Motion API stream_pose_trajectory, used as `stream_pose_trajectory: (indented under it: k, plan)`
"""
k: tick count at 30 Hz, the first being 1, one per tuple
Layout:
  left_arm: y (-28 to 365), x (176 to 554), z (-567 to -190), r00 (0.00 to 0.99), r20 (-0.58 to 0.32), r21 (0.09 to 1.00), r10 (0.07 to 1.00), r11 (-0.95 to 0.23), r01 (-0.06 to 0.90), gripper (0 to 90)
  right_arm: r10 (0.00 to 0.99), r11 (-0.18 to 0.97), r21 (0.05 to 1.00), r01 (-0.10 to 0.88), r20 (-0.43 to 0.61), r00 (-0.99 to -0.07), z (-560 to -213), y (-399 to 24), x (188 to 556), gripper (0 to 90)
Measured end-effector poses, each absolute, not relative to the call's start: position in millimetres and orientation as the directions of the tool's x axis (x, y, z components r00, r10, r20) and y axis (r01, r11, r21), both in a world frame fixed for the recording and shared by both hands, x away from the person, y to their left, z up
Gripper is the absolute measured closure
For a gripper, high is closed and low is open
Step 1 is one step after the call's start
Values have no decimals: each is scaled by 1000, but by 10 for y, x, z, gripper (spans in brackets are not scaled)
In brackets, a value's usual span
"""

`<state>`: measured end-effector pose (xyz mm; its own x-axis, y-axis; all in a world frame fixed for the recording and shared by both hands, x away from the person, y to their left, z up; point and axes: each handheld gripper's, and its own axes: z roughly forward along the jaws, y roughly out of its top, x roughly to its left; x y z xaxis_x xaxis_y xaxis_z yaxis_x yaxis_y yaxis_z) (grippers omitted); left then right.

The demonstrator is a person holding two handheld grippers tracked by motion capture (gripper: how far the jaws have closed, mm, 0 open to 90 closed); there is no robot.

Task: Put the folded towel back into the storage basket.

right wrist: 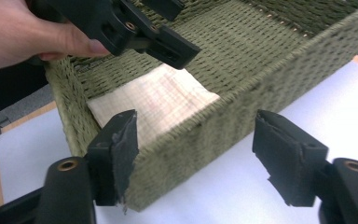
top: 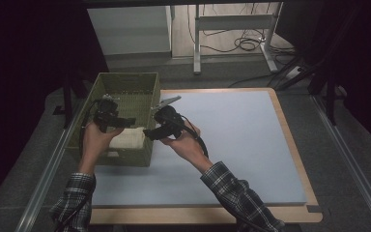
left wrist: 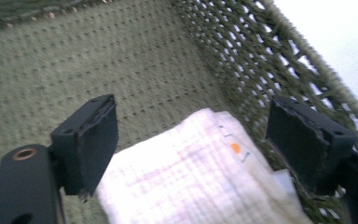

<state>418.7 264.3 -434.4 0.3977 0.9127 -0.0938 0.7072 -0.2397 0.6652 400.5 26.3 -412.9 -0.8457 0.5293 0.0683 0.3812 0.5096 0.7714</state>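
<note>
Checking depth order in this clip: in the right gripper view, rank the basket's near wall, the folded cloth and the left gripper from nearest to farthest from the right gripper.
1. Basket's near wall, just beyond the right gripper.
2. Folded cloth, inside the basket behind that wall.
3. Left gripper, above the cloth, farther back.

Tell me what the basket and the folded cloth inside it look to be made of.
Basket: olive-green woven cord or paper rope, matte; the twisted strands and open lattice wall show it. Folded cloth: soft white fabric, probably cotton gauze, going by its fine crinkled grid texture.
</note>
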Motion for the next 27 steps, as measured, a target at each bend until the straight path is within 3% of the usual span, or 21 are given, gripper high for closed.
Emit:
stream_pose_trajectory:
  k: [13, 27]
  plan:
    - [2541, 4146, -4268, 422, -139, 668, 896, -230, 707, 78, 540, 520, 765, 379, 49, -840, -4223, -154, 3976, 183]
    - [2215, 4043, -4129, 496, -107, 694, 861, -293, 658, 41, 532, 525, 753, 397, 73, -844, -4341, -634, 3928, 127]
